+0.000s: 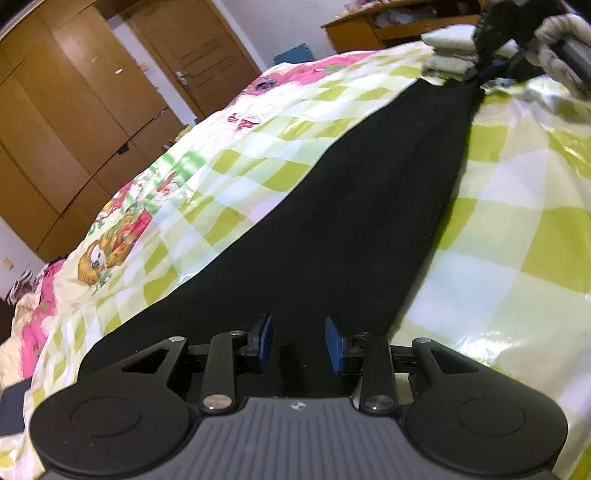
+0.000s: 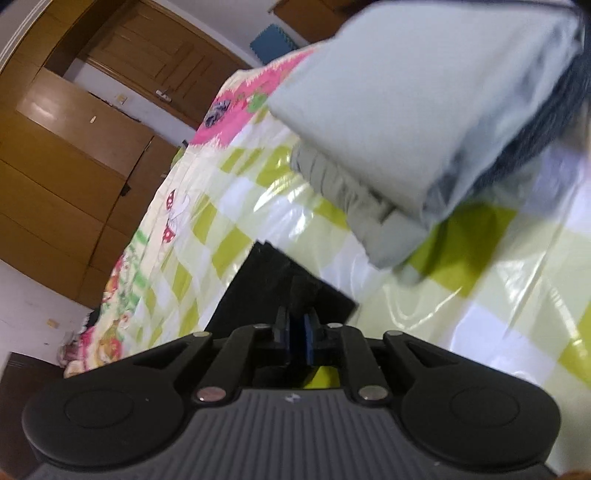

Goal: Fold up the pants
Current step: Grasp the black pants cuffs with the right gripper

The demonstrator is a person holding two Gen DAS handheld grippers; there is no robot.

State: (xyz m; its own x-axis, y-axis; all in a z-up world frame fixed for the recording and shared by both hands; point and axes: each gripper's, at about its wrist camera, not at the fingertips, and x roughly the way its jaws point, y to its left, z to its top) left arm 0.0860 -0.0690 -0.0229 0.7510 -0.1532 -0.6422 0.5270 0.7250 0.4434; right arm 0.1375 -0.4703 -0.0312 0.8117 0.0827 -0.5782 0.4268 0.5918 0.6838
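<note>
We see the black pants [image 1: 354, 206] folded lengthwise only; our right gripper [image 2: 298, 338] pinches one end; our left gripper [image 1: 299, 341] is released; cross folds remain.

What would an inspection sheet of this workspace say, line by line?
Surface: bed with a checked green and white cover.
Job's things: black pants lie stretched out long on the cover.
Clutter: folded light clothes stacked past the far end of the pants.
Grippers: left gripper open over the near end of the pants; right gripper shut on the far end of the pants.
Cables: nothing seen.
Surroundings: wooden wardrobe, door, wooden desk.
</note>
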